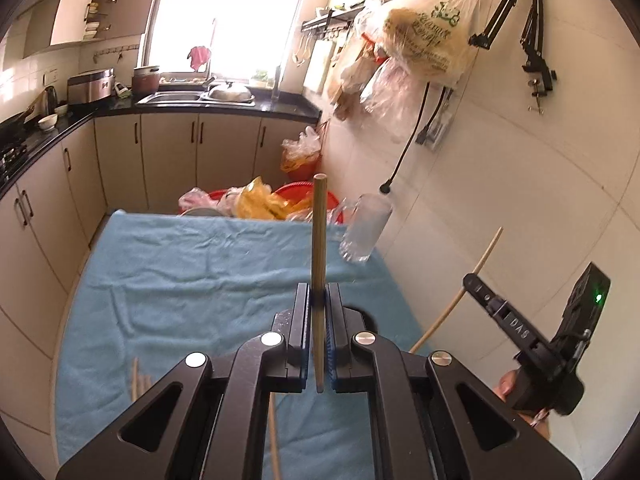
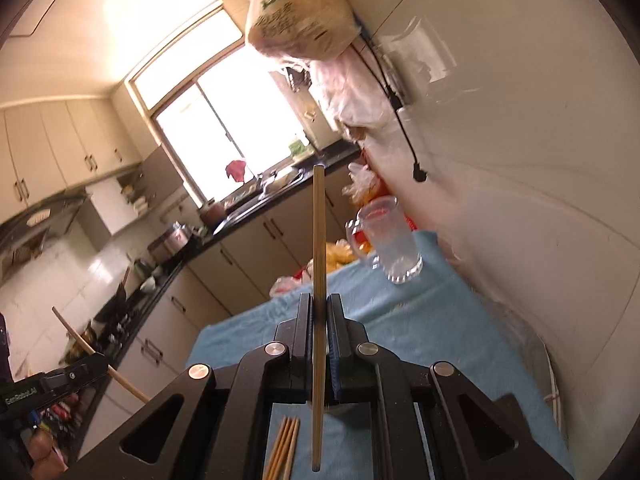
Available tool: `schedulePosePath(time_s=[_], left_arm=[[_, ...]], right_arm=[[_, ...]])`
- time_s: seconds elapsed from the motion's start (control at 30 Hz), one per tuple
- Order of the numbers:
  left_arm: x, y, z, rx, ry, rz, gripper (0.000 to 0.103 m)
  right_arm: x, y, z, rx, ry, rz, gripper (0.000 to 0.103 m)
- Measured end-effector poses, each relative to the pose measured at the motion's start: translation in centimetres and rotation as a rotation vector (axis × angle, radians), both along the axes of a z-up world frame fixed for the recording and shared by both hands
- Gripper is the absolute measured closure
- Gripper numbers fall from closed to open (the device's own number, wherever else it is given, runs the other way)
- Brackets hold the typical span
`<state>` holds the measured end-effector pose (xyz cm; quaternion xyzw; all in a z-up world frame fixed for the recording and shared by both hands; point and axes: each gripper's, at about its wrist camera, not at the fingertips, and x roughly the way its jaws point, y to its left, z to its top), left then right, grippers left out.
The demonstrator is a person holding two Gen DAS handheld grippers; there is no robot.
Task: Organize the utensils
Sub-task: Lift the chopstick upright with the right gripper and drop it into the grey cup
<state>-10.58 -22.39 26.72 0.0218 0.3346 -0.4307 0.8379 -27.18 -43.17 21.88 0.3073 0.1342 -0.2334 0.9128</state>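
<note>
**A:** Over the blue cloth (image 1: 180,280), what does each tool carry?

**B:** The left tool (image 1: 319,300) is pinching one round wooden chopstick (image 1: 319,240) between its blue pads, the stick standing up past the fingertips and running back between the jaws. The right tool (image 2: 319,308) pinches a second chopstick (image 2: 319,260) in the same way, upright and straight. From the left wrist view, the right tool shows beyond the cloth's right edge with its pale stick slanting across it.

**A:** Materials?

**B:** The cloth is a soft, wrinkled terry towel spread over the desk. The sticks are plain light wood, slim and cylindrical. Both tools are matte black with round silver bolts.

**A:** Any containers?

**B:** A clear glass mug (image 2: 390,240) with a handle stands on the cloth's far right corner, close to the white tiled wall (image 1: 540,200). I cannot tell whether anything is in it. Past the cloth's far edge sit red tubs (image 1: 304,196) with crumpled plastic bags piled in them.

**A:** Other utensils?

**B:** A small bundle of chopsticks (image 2: 285,448) lies flat on the cloth's near part, side by side, under the right tool.

**A:** Room to move?

**B:** The middle of the cloth is bare. Its right edge runs along the wall; its left edge faces the beige cabinets (image 1: 40,220) across a narrow aisle.
</note>
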Motion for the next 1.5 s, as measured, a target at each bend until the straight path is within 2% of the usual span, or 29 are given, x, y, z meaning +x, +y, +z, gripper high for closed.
schedulePosePath(time_s=[0.17, 0.27, 0.43, 0.7, 0.93, 1.1, 1.13, 1.2, 1.3, 1.5], left_arm=[[1.4, -3.0, 1.0, -0.035, 0.023, -0.008, 0.096], [2.7, -4.9, 0.4, -0.038, 0.048, -0.009, 0.096], [4.5, -7.8, -2.7, -0.026, 0.097, -0.013, 0.096], [6.6, -11.4, -8.9, 0.07, 0.176, -0.013, 0.096], [7.4, -12.0, -11.6, 0.112, 0.205, -0.017, 0.096], [7.7, -12.2, -12.0, 0.117, 0.211, -0.019, 0.093], [7.7, -12.1, -11.9, 0.114, 0.214, -0.02, 0.09], [7.5, -11.8, -11.5, 0.102, 0.2, -0.016, 0.077], [7.1, -11.5, -10.9, 0.099, 0.173, -0.018, 0.074], [6.1, -9.9, -9.5, 0.077, 0.153, -0.022, 0.072]], right_arm=[[1.2, -2.1, 1.2, -0.022, -0.016, -0.049, 0.096], [2.4, -3.3, 0.9, -0.031, -0.014, -0.068, 0.096], [4.4, -5.0, -0.9, 0.006, 0.017, -0.07, 0.096], [7.0, -6.7, -5.0, 0.087, 0.089, -0.033, 0.096], [9.1, -6.5, -7.9, 0.135, 0.161, 0.014, 0.096], [9.3, -6.5, -8.6, 0.157, 0.174, 0.039, 0.094], [9.4, -6.5, -8.5, 0.152, 0.177, 0.04, 0.093], [9.2, -6.3, -8.4, 0.146, 0.174, 0.04, 0.085], [8.3, -6.1, -7.8, 0.137, 0.155, 0.027, 0.076], [5.8, -5.4, -6.4, 0.13, 0.117, 0.002, 0.076]])
